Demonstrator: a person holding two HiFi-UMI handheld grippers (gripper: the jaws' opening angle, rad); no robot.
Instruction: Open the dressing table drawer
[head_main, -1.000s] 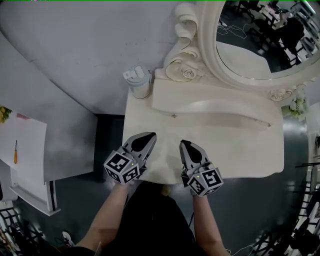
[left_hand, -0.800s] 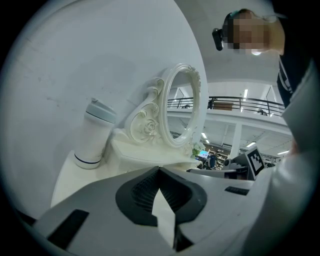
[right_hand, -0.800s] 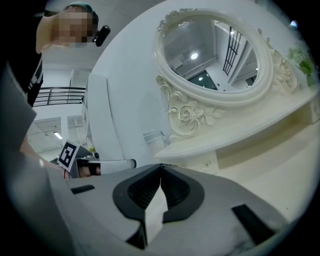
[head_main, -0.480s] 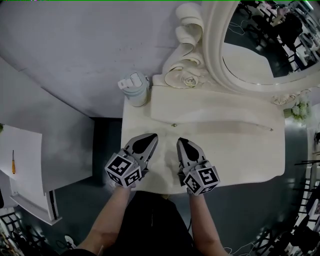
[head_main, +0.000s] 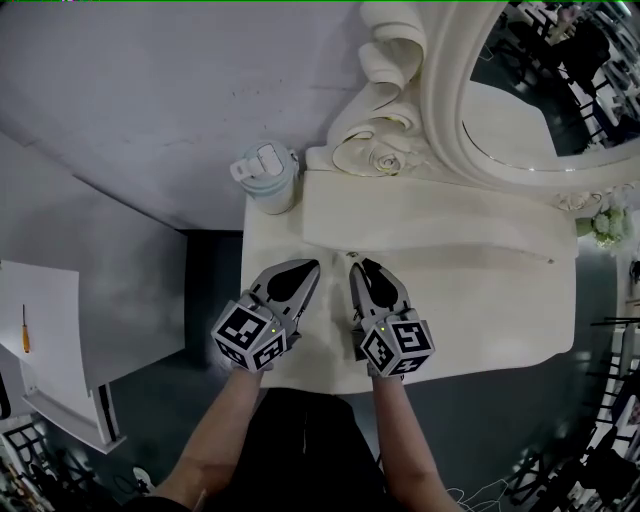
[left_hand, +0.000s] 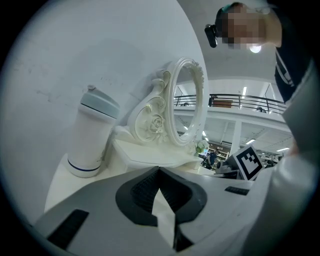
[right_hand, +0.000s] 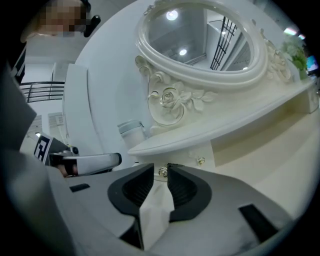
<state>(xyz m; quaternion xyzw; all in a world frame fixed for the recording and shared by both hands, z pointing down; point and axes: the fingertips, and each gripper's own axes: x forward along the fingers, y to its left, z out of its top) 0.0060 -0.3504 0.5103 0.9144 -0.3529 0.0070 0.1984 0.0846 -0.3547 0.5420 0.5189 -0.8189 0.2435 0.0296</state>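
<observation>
- Grey wall and dark floor are seen around a cream desk (head_main: 480, 300), at whose back an oval mirror (head_main: 545, 85) in a carved frame is mounted.
- A raised shelf (head_main: 430, 215) is carried along the rear of the desk. The drawer (right_hand: 184, 156) is set into its front face near the left end.
- The drawer is seen closed, its front lying under the shelf top, and a small metal knob (right_hand: 162, 171) is fixed to it.
- The right tongs (head_main: 355, 266) are held low over the desk and are pointed at the drawer front.
- Their jaws have just been opening and are now spread. In the right gripper view the knob is seen in the gap right at their tips, and the pads are not pressed on it.
- The left tongs (head_main: 308, 266) are held just beside the right ones, on their left, over bare desk top and short of the shelf front.
- In the left gripper view the jaws of the left tongs (left_hand: 159, 170) are pressed together at the tips, and nothing is gripped between them.
- A white lidded tumbler (head_main: 268, 178) is stood upright at the desk's rear left corner, just beside the left end of the shelf.
- White flowers (head_main: 605, 225) are seen at the far right edge, by the mirror frame.
- A small screwdriver (head_main: 24, 330) is laid on a pale board at the far left, well apart from the desk.
</observation>
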